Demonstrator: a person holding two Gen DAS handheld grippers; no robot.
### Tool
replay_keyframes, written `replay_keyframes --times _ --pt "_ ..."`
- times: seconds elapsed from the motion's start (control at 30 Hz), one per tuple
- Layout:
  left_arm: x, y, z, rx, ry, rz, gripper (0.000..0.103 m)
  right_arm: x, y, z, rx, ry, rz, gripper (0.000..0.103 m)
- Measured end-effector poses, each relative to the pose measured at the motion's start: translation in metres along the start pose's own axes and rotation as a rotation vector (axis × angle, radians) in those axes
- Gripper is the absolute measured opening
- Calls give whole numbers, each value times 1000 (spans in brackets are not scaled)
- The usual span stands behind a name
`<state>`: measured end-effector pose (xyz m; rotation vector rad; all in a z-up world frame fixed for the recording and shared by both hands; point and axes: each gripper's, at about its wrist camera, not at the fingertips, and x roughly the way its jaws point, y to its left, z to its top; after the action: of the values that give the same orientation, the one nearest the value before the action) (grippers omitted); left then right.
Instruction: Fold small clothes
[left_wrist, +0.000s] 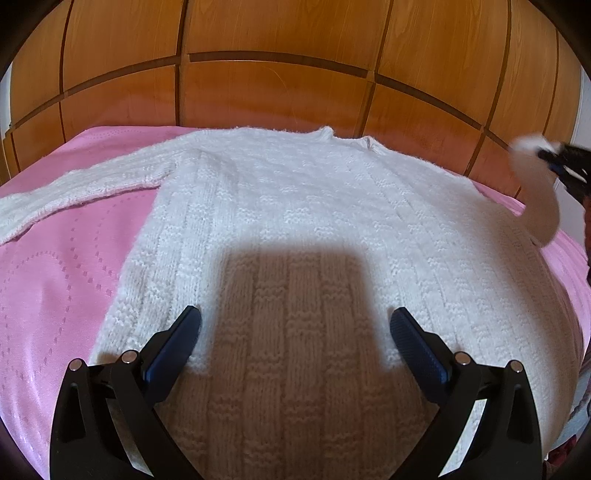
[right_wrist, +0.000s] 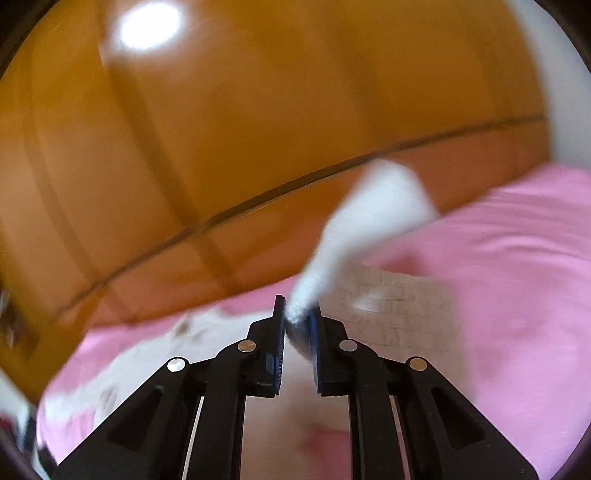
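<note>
White knitted sweater (left_wrist: 295, 206) spread flat on pink bed cover (left_wrist: 55, 295), frame centre. Left tongs (left_wrist: 295, 325) held spread above hem, nothing pinched. Right sleeve (right_wrist: 354, 229) lifted at right edge, cuff pinched by right tongs (right_wrist: 298, 317). Wooden headboard (left_wrist: 277, 74) seen behind.

One white sweater (left_wrist: 295, 206) with two sleeves, one pink bedspread (left_wrist: 66, 280), one wooden headboard (left_wrist: 277, 74), and two tools: left tool (left_wrist: 295, 328), right tool (right_wrist: 297, 321).
</note>
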<state>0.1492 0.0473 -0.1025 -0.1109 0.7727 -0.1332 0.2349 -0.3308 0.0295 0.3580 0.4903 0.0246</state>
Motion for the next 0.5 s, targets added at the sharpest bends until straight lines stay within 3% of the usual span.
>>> replay_keyframes --times 0.1,0.17,0.2,0.23,0.27,0.4,0.43,0.5 --pt "0 1 0 -4 -3 -7 101 27 51 -35 -117 98 78 13" --pt "0 2 0 -8 -5 -13 101 47 70 -61 -149 204 123 19" --pt "-1 2 -1 -9 -6 -16 101 47 76 -75 -169 240 105 36" --pt "-1 3 -1 -9 -6 -16 101 50 78 -89 -194 262 56 62" --pt "-1 3 -1 -9 -7 -17 101 49 77 -96 -202 257 18 71" --pt "-1 3 -1 -8 -6 -15 101 10 62 -105 -159 112 -69 77" --pt "-1 3 -1 -8 -6 -14 101 -8 51 -107 -141 52 -153 88" --pt "0 2 0 -1 1 -2 101 -20 34 -109 -110 11 -317 92"
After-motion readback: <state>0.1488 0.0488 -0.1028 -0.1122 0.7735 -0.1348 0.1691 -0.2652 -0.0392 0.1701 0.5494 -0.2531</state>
